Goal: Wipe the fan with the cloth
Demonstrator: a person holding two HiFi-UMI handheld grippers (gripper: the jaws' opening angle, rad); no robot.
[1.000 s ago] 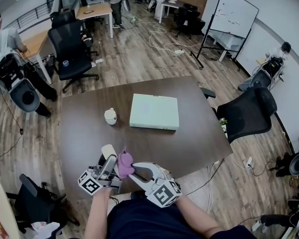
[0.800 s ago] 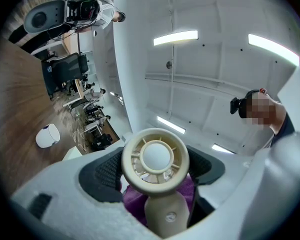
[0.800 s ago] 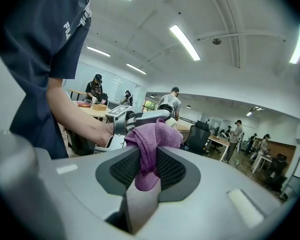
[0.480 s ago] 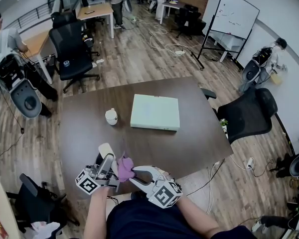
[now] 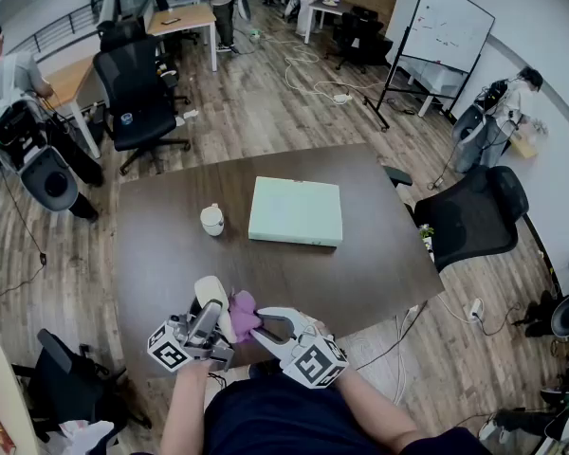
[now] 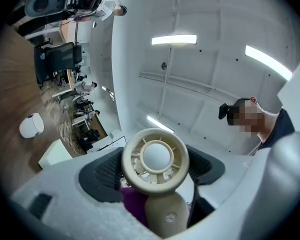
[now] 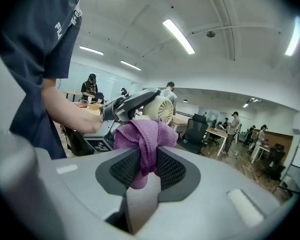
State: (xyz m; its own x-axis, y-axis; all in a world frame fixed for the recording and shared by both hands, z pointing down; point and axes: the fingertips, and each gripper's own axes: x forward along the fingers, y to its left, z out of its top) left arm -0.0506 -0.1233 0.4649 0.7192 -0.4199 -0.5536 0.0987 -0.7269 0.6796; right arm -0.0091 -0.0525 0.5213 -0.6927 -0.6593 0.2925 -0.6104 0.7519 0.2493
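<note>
- Left gripper [image 5: 207, 318], tilted up above the near edge of the table [image 5: 379, 263], clamps the one fan [image 5: 211, 294] by its handle.
- Right gripper [image 5: 258, 322] pinches the one purple cloth [image 5: 242, 311] just beside it.

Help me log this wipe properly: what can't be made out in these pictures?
- Whether the cloth touches the fan: right gripper view, the bunched cloth covers the fan's near side; head view, too small.
- The fan's handle end: left gripper view, cut off at the bottom edge.
- What the small white object on the table is: head view, too small.
</note>
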